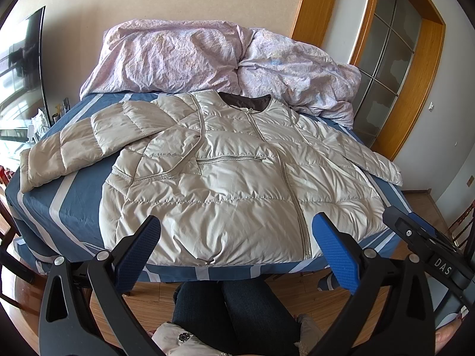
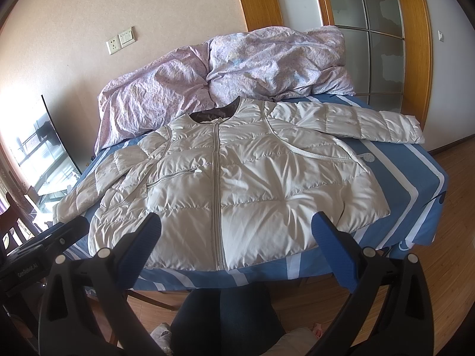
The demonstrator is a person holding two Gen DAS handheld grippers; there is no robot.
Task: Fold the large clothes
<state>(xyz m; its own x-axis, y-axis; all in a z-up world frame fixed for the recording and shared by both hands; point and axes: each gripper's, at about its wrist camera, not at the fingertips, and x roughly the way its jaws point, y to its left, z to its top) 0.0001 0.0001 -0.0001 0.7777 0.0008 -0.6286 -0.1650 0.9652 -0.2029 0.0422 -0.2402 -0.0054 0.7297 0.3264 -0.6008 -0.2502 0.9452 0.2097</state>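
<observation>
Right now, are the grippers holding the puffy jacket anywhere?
No. The left gripper and right gripper are both open and empty, above the near edge of the jacket, touching nothing.

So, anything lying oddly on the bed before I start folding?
Mostly tidy: the jacket lies flat, zipped, front up. Its two sleeves differ, though: one bends down along the body, the other sticks straight out. A crumpled quilt crowds the collar.

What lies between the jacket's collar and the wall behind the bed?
A crumpled lilac duvet is heaped between the jacket collar and the wall; both wrist views show it.
</observation>
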